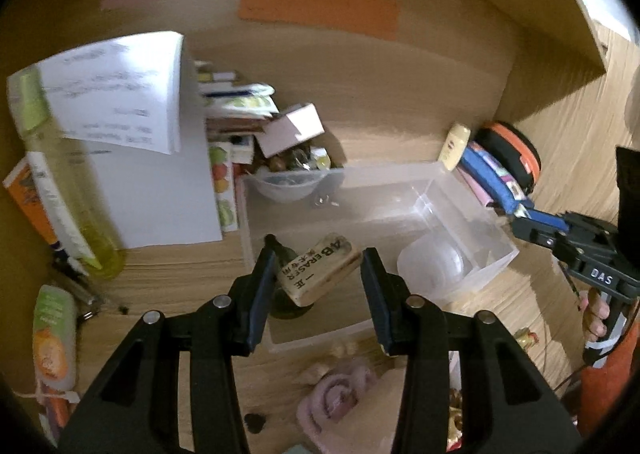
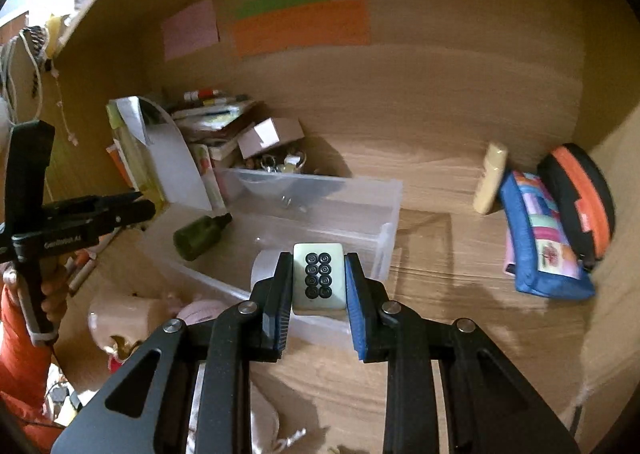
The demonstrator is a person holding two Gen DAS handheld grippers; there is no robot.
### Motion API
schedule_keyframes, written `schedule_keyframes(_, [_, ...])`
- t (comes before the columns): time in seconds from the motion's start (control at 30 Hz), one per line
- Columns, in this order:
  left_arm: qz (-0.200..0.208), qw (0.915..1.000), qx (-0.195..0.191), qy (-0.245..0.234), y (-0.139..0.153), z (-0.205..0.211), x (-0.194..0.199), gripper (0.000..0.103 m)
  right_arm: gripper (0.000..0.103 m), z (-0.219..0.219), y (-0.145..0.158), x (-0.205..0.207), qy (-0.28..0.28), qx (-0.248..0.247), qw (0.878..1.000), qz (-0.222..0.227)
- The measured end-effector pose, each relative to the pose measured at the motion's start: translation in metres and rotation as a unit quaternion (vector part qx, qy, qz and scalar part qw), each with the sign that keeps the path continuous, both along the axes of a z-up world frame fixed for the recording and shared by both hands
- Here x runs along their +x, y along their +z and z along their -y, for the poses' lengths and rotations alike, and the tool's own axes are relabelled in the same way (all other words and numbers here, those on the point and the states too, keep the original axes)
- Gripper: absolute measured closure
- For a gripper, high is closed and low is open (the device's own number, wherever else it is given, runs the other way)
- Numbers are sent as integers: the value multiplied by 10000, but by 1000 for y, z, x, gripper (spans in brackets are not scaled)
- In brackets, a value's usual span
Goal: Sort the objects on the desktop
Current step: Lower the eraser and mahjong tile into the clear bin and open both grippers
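My left gripper (image 1: pixel 318 286) is shut on a tan eraser (image 1: pixel 320 272) printed "4B ERASER", held tilted above the near end of a clear plastic box (image 1: pixel 452 190). A dark green bottle (image 1: pixel 285 254) lies in that box behind the eraser, beside a white round lid (image 1: pixel 432 264). My right gripper (image 2: pixel 319 282) is shut on a pale mahjong tile (image 2: pixel 319 276) with eight black circles, held over the box's (image 2: pixel 340 210) near right corner. The bottle (image 2: pixel 200 234) lies at the box's left end. Each gripper shows in the other's view, the right gripper (image 1: pixel 520 224) and the left gripper (image 2: pixel 138 202).
A blue patchwork pouch (image 2: pixel 540 238), an orange-and-black case (image 2: pixel 580 198) and a cream tube (image 2: pixel 490 178) sit right of the box. Papers (image 1: pixel 128 94), books, a yellow-green bottle (image 1: pixel 76 190) and a bowl of trinkets (image 1: pixel 288 178) crowd the left. Pink items (image 1: pixel 340 390) lie near the front.
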State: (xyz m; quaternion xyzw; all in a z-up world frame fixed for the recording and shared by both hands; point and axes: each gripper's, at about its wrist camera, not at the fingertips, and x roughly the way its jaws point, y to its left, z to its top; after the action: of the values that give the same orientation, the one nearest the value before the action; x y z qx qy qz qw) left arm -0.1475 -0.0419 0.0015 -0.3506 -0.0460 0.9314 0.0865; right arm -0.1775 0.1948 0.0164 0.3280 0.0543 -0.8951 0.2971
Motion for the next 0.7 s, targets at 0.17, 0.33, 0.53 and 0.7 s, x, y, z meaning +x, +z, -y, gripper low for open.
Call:
schedule_keyframes(0.17, [362,9991,-63,-224,-15,-15,-22,60,81,15,-17,-22,21,157,9996,234])
schedule_keyframes(0.33, [632,9970,-157,-421,-25,-28,-39,60,81,23,-29,-40,-4,333,9986,404])
schedule_keyframes(0.53, [998,9928,-204,-637,-33,-35,-54,60,81,36,-40,-51,120,634,9965,535])
schedule_keyframes(0.7, [1255,9894,-286,-673,-40,-35,-59,60,81,50,-44,-55,298,976,9932,562])
